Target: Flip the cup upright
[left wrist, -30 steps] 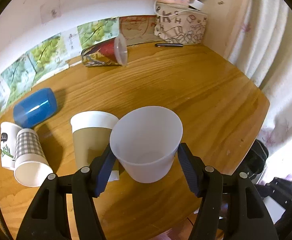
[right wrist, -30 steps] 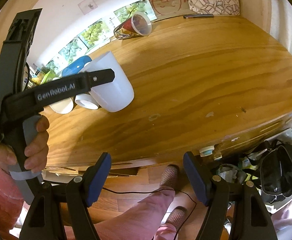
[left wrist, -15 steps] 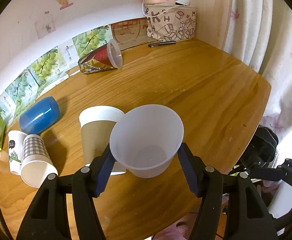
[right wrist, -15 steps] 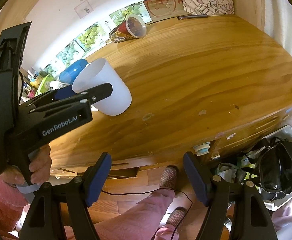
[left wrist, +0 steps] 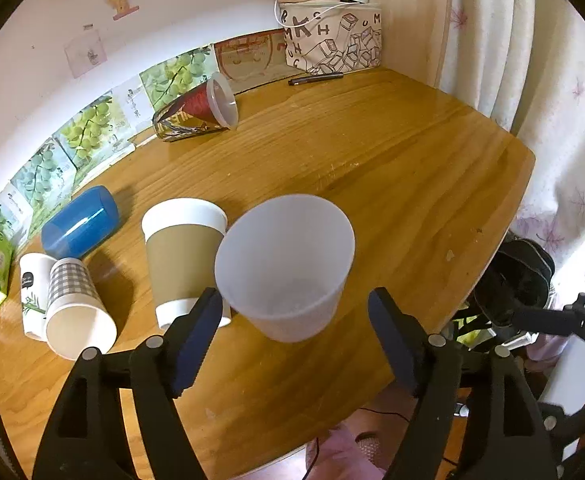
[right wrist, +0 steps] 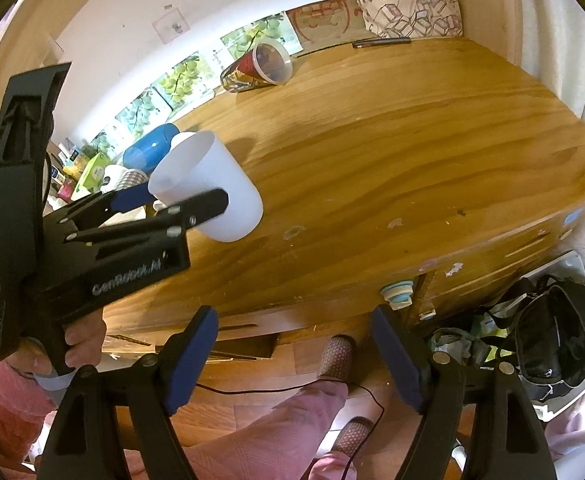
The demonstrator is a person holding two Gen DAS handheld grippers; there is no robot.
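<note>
- Left wrist view: your left gripper (left wrist: 294, 322) has its jaws spread wide, and the white translucent cup (left wrist: 286, 266) stands between them, mouth up, on the wooden table (left wrist: 392, 184). Daylight shows on both sides of the cup wall, so neither pad grips it; released.
- Brown paper cup (left wrist: 182, 258) lies just beside the white cup on its left; contact between the two cannot be told.
- Further left: a checked paper cup (left wrist: 74, 304) on its side, resting against a small white printed cup (left wrist: 30, 280); a blue cup (left wrist: 78, 222) on its side behind them.
- Far side of the table: a clear-rimmed red patterned cup (left wrist: 196, 114) lying down, a pen (left wrist: 316, 78) near a lettered fabric bag (left wrist: 332, 42).
- Right wrist view: your right gripper (right wrist: 294, 356) hangs off the near table edge over the floor, jaws apart and holding nothing.
- Same view shows the left tool in your left hand (right wrist: 78, 344), its fingers flanking the white cup near the table's near-left part.
</note>
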